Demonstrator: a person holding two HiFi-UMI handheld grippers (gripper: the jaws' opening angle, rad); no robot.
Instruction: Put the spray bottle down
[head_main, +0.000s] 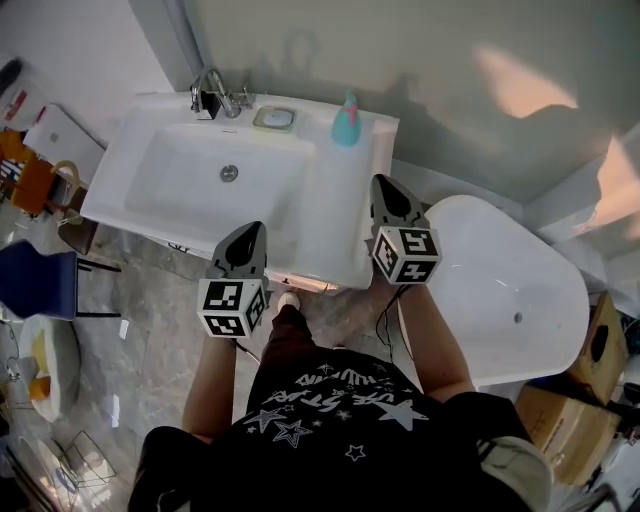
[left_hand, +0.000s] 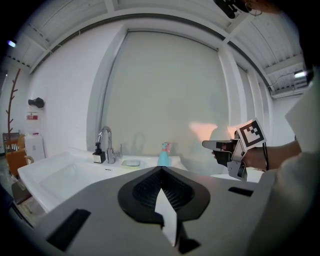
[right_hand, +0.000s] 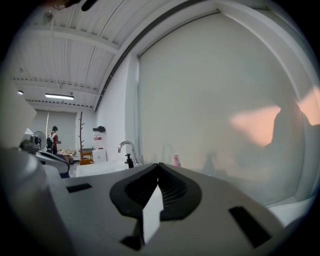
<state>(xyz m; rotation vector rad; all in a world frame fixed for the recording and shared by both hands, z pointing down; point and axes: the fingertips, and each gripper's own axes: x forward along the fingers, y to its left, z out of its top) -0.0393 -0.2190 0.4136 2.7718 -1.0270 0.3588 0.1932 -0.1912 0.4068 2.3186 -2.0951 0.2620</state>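
Both claws are sitting fully closed and I'm carrying nothing in either one. Left claw (head_main: 250, 232) is hanging over the front edge of the white sink (head_main: 120, 190), and in the left gripper view the left claw (left_hand: 161, 171) is showing its black pads pressed tip to tip with no gap. Right claw (head_main: 385, 186) is hovering over the front right part of the counter, and in the right gripper view the right claw (right_hand: 159, 167) is looking the same: pads meeting, nothing pinched between them. It's also poking into the left gripper view off to the right (left_hand: 206, 144), pointing level at the wall.

The spray bottle (head_main: 346, 122) is what I'm watching. It's teal with a pink trigger head and is standing upright on the back right corner of the counter, close to the wall and just right of the soap dish (head_main: 274, 118). It's well apart from both claws, and nothing is touching it. Both gripper views are picking the bottle up as a small shape past the jaw tips (left_hand: 163, 155) (right_hand: 176, 160). The faucet (head_main: 215, 92) is sitting further left along the back edge, and the white bathtub (head_main: 530, 290) is off to my right.
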